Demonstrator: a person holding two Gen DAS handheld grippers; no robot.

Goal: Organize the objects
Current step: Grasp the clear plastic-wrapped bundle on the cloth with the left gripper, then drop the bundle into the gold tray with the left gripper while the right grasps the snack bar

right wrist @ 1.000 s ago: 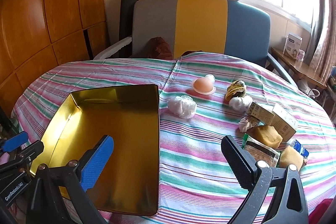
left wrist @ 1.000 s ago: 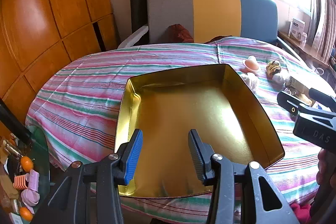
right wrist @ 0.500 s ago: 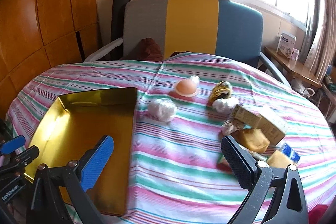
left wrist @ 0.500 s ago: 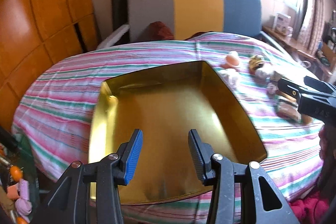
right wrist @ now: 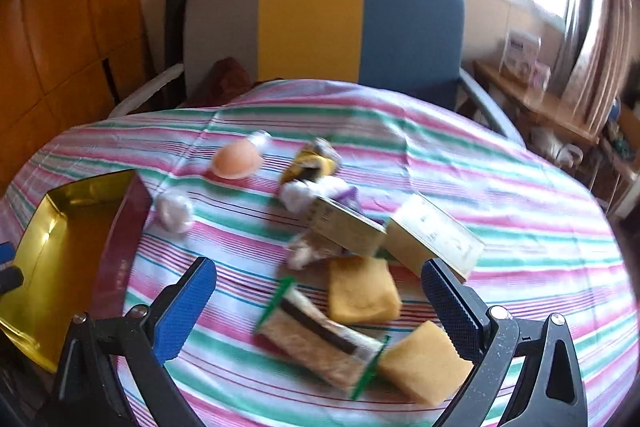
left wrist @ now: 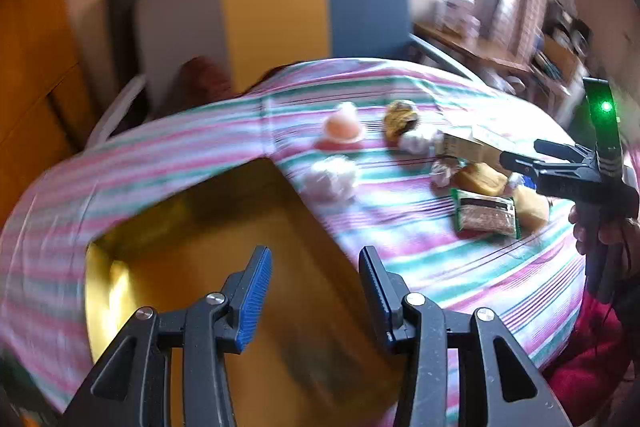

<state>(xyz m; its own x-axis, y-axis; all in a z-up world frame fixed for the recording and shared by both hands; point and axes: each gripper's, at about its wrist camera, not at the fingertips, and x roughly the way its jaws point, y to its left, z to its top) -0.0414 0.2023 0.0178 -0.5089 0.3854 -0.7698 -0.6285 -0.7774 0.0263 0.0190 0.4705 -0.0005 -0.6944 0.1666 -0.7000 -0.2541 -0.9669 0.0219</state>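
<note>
Blue rubber pads line my jaws, and both pairs are empty. My left gripper [left wrist: 315,293] stands with a narrow gap, nothing between the pads, and hangs over the near part of the gold tin tray [left wrist: 192,239], whose bare floor fills the space under my fingers. My right gripper [right wrist: 318,301] stands wide apart with nothing gripped; between its pads, down on the striped tablecloth [right wrist: 460,163], lie a green-edged snack packet [right wrist: 320,337] and a yellow sponge block [right wrist: 362,291]. A second yellow block [right wrist: 424,363] sits just beside the packet's near end. Past them, two gold boxes [right wrist: 434,235] rest side by side, one leaning over a small crumpled wrapper [right wrist: 310,247]. Further out lie a white bundle [right wrist: 174,213] close to the tray's dark red outer wall, an orange dome on a pale base [right wrist: 236,159], and a yellow and dark wrapped thing [right wrist: 314,157]. Behind the table stands a chair [right wrist: 320,27] in grey, yellow and blue. The left view is blurred.
</note>
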